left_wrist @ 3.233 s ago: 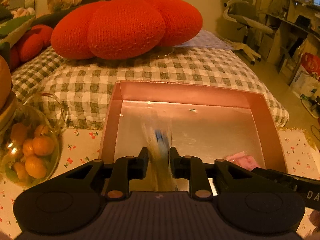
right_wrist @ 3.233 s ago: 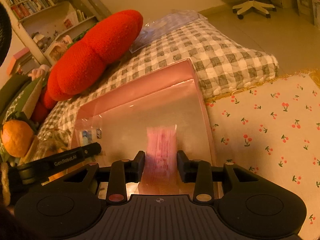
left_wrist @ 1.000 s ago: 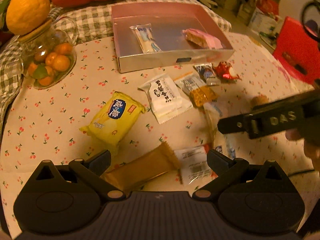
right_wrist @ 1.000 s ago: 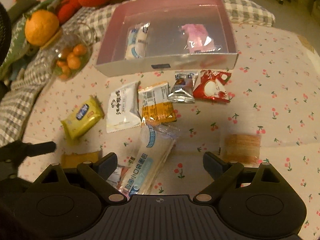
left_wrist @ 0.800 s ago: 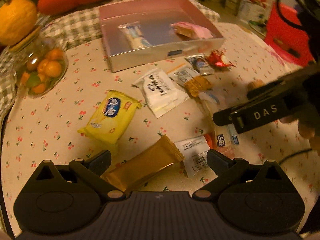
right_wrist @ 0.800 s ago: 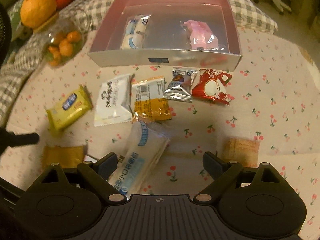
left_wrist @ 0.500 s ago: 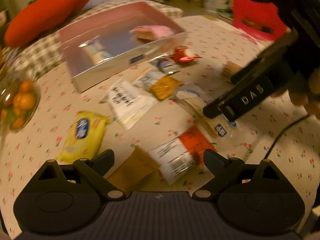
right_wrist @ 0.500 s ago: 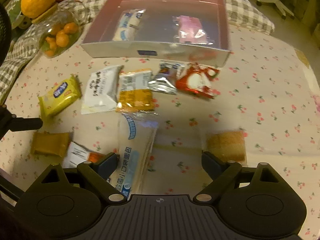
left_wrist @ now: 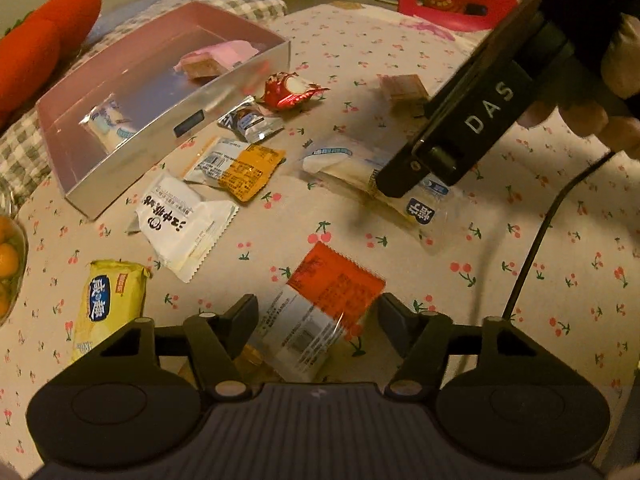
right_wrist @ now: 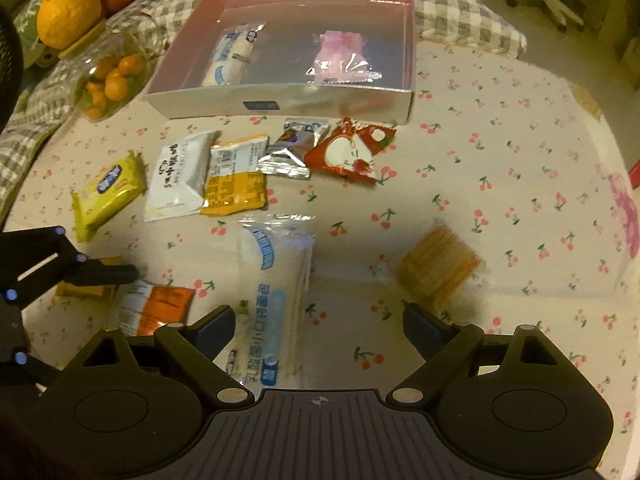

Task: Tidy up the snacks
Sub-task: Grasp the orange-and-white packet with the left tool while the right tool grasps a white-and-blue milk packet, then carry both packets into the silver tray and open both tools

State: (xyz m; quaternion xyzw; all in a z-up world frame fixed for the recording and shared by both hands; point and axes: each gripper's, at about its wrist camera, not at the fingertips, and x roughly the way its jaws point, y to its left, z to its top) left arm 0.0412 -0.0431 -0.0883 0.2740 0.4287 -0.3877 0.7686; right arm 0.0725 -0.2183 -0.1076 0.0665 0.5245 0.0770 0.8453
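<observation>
Swung away from the pink box [right_wrist: 280, 100] since depositing. Two packets boxed, nine loose on the cherry-print cloth [right_wrist: 500, 168]. Left gripper [left_wrist: 318, 314] closing around orange-and-white packet [left_wrist: 320, 308], not yet pinching; right gripper [right_wrist: 318, 330] wide, empty, over long white-and-blue packet [right_wrist: 276, 280].

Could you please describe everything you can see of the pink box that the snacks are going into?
The pink box is a shallow, open-topped rectangular tray, seemingly cardboard, with pink inner walls, a pale outer front wall bearing a small dark label, and a shiny silvery floor. It sits flat on the cherry-print cloth, its far side against a checked cushion. Two packets lie inside, apart: a white-and-blue packet and a pink packet. Neither gripper touches it.
</observation>
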